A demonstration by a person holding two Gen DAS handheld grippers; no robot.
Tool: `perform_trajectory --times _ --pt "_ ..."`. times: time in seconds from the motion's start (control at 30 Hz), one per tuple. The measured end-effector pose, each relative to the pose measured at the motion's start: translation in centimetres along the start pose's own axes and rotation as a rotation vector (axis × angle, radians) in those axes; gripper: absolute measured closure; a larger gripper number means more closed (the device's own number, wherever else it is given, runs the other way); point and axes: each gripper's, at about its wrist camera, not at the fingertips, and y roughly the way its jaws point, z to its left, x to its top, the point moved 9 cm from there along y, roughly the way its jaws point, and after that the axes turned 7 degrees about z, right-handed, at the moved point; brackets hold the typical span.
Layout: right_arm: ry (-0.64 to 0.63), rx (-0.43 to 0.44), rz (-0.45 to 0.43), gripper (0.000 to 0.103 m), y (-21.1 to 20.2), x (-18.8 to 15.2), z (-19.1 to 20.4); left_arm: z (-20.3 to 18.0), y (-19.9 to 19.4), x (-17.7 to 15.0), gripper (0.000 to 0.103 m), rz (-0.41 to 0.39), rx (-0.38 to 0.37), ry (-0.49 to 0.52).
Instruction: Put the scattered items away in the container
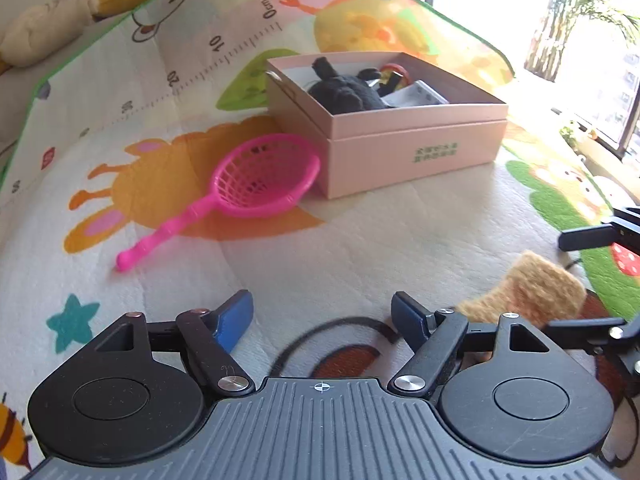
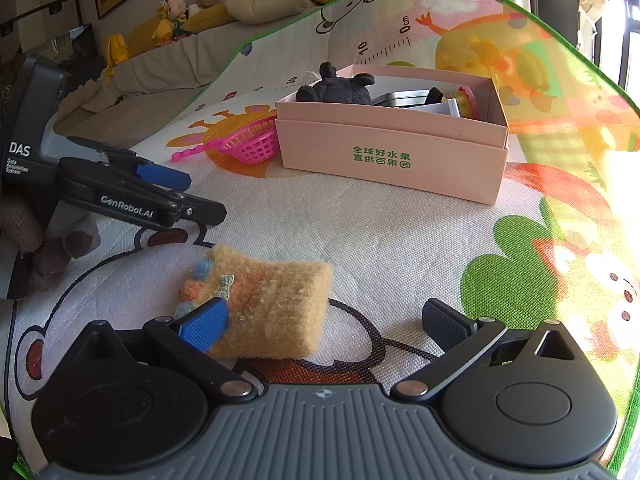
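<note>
While both tools hang over the cartoon play mat point(image 1: 360, 220), the scattered things and the container lie well apart on it. In the left wrist view the left tool point(image 1: 322, 312) fills the bottom of the frame, its blue pads spread apart with only bare mat between them, holding nothing. Toward the upper middle stands the pink box point(image 1: 400, 136), open at the top, with a black plush toy point(image 1: 344, 92) and a few other small items inside that are hard to tell apart. Just left of the box, the pink plastic strainer point(image 1: 260, 176) lies on the mat, its basket near the box's corner and its handle running down toward the lower left. At the right edge sits a tan fuzzy pouch point(image 1: 532, 288), with parts of the right tool beyond it at the frame's edge.

In the right wrist view the right tool point(image 2: 326, 320) is at the bottom, its jaws wide; the pouch point(image 2: 272, 304) lies between them, against the left blue pad, while the right pad stands clear of it, so it is not gripped. The left tool point(image 2: 192, 196) shows at the middle left, above the mat. The box point(image 2: 392, 156) stands in the upper middle, with the strainer point(image 2: 248, 144) beside its left end.
</note>
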Motion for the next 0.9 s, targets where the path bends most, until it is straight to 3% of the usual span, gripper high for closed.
perform_trajectory --times 0.1,0.23,0.27,0.33,0.43,0.57,0.73,0.9 --pt "-0.008 0.011 0.006 0.000 -0.1 0.0 0.0 -1.7 -1.6 -1.2 0.009 -0.017 -0.040 0.000" --pt "-0.061 0.017 -0.039 0.001 -1.4 1.1 -1.0 -1.7 -3.2 -1.5 0.006 -0.060 0.013 -0.016" --pt "-0.062 0.006 -0.043 0.005 -1.6 1.6 -1.5 -1.3 -3.2 -1.3 0.005 -0.069 0.039 -0.020" --pt "-0.051 0.009 -0.034 0.031 -1.6 2.4 -2.1 0.0 -2.9 -0.5 0.004 -0.089 0.101 -0.032" --pt "-0.054 -0.019 -0.024 0.042 -0.9 3.1 -2.4 2.7 -1.8 1.7 0.003 -0.127 0.217 -0.033" --pt "-0.070 -0.021 -0.024 0.041 -0.3 2.7 -1.4 5.5 0.8 4.3 0.003 -0.124 0.347 0.082" --pt "-0.035 -0.031 -0.042 0.023 -0.2 1.8 -1.9 6.6 3.6 5.9 0.004 -0.087 0.289 0.078" --pt "0.036 -0.016 -0.033 0.014 0.4 1.6 -2.8 4.1 4.6 6.6 0.009 -0.092 0.230 0.122"
